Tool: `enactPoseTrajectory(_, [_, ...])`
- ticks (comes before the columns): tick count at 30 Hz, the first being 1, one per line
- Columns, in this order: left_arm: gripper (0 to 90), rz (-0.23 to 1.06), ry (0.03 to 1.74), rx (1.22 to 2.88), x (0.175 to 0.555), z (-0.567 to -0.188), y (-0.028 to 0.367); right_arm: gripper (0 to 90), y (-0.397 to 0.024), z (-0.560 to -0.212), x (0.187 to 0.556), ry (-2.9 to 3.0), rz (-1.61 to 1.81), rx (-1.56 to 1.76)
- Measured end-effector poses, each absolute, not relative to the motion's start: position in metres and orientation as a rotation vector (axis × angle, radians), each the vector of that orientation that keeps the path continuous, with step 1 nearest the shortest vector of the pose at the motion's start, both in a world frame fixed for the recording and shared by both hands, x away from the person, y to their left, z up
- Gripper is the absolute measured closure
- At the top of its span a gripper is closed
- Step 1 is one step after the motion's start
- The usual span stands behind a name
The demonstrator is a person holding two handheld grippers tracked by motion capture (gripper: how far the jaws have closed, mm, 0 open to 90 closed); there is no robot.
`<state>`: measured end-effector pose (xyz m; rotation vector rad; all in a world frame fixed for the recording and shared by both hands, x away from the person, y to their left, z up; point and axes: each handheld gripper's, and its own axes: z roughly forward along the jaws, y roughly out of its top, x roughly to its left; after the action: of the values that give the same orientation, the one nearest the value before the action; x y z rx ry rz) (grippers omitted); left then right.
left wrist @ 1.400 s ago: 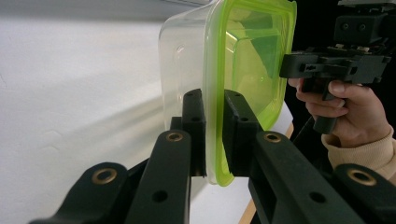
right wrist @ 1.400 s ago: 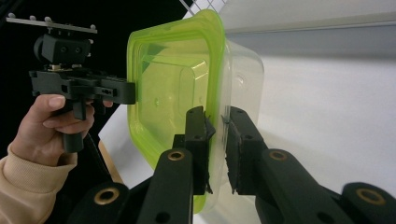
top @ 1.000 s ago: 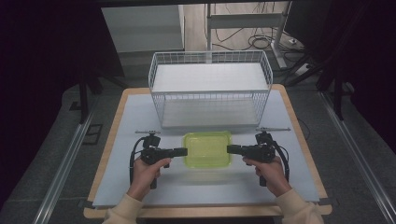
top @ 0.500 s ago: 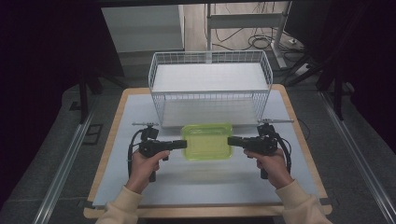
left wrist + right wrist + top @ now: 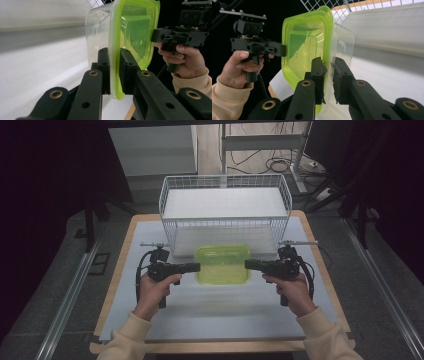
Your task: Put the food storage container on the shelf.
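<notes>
A clear plastic container with a lime-green lid (image 5: 223,264) hangs between my two grippers, just in front of the white wire basket (image 5: 225,220). My left gripper (image 5: 197,267) is shut on the left rim of the container (image 5: 132,30), its jaws pinching the lid edge in the left gripper view (image 5: 114,53). On the opposite side my right gripper (image 5: 247,264) is shut on the right rim of the container (image 5: 309,42), as the right gripper view (image 5: 328,63) shows. Each gripper view also shows the other hand and its gripper across the container.
The wire basket has a white liner and stands at the back of the pale blue mat (image 5: 220,315) on the wooden table. The basket's front wall is close behind the container. Cables and a stand's legs (image 5: 280,165) lie on the floor beyond.
Both grippers have carried the container away from the person, towards the basket's front wall. Their hold on its two rims is unchanged.
</notes>
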<state>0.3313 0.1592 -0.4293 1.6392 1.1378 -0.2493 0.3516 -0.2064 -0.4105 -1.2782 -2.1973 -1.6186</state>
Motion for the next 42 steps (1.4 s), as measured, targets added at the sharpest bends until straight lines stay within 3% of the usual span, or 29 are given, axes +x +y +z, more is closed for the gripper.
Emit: enactPoseTrajectory(42, [81.3, -0.189, 1.109, 1.636, 0.362, -0.374, 0.162, 80.0, -0.200, -0.360, 0.377, -2.226, -1.688, -1.287])
